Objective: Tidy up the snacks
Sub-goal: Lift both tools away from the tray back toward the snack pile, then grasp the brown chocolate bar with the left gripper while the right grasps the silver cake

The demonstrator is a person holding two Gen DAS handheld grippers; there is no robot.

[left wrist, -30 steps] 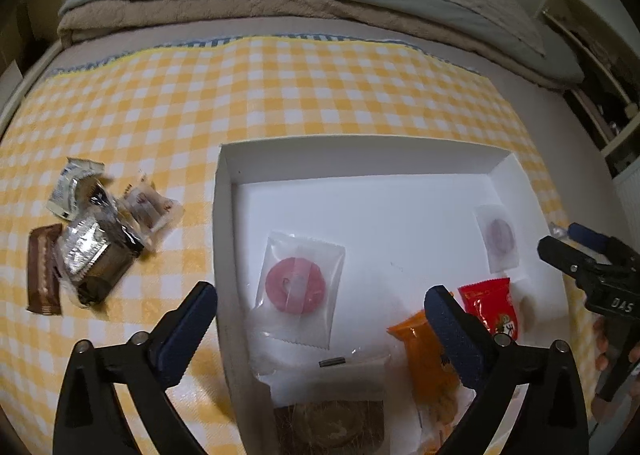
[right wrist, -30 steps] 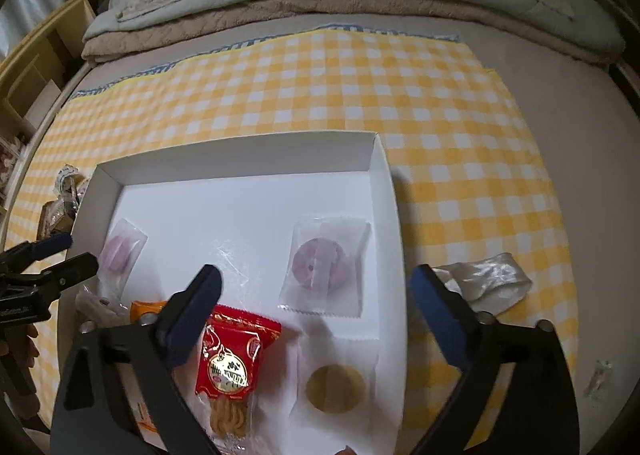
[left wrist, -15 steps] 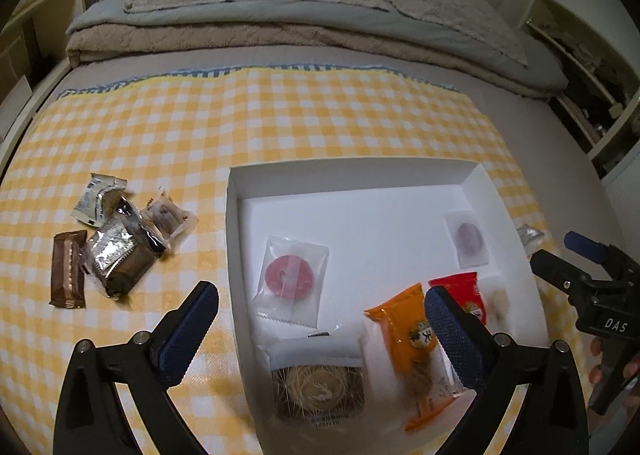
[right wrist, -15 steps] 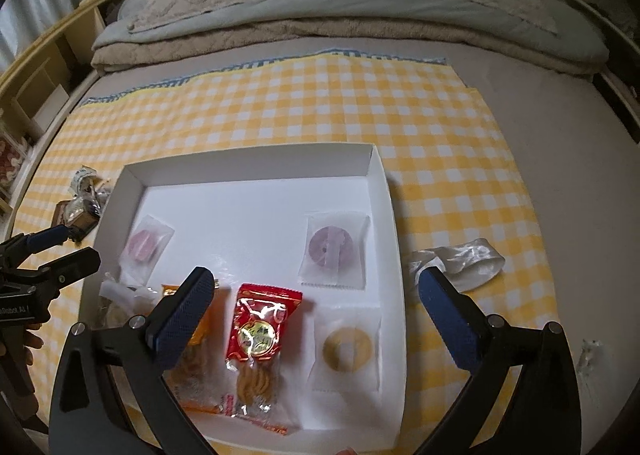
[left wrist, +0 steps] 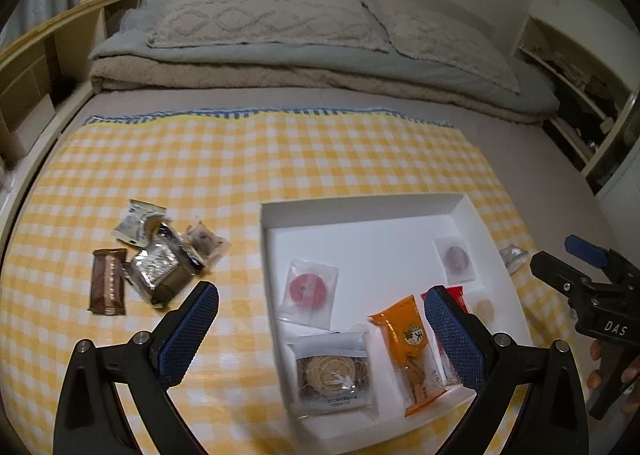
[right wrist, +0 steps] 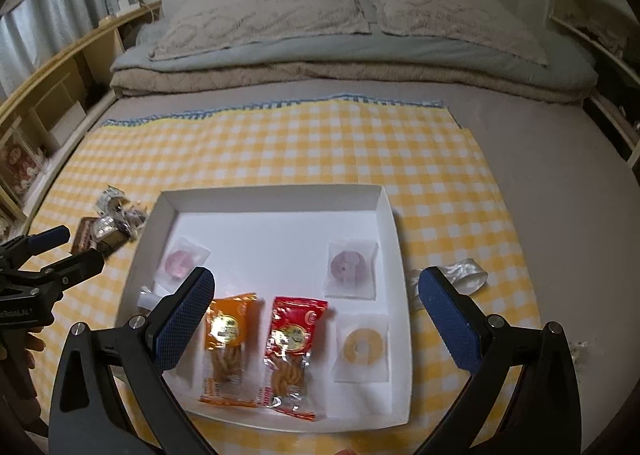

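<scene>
A shallow white cardboard tray (right wrist: 390,239) sits on a yellow-and-white checked cloth (right wrist: 280,143) spread over a bed. Inside the tray, in the right wrist view, lie six wrapped snacks: an orange packet (right wrist: 228,343) and a red packet (right wrist: 292,351) of twisted fried dough side by side, a clear sachet with a pale yellow ring (right wrist: 362,347) at the right, a clear sachet with a purple disc (right wrist: 352,269) above it, and a pink disc sachet (right wrist: 180,261) at the left. In the left wrist view, a round cookie in a clear wrapper (left wrist: 332,371) rests near the tray's front edge. Left of the tray, on the cloth, is a small heap of loose snacks (left wrist: 160,255), with a brown bar (left wrist: 108,281) beside it. A crumpled clear wrapper (right wrist: 464,275) lies just right of the tray. The left gripper (left wrist: 320,331) and right gripper (right wrist: 316,315) both hover above the tray, fingers spread wide and holding nothing.
</scene>
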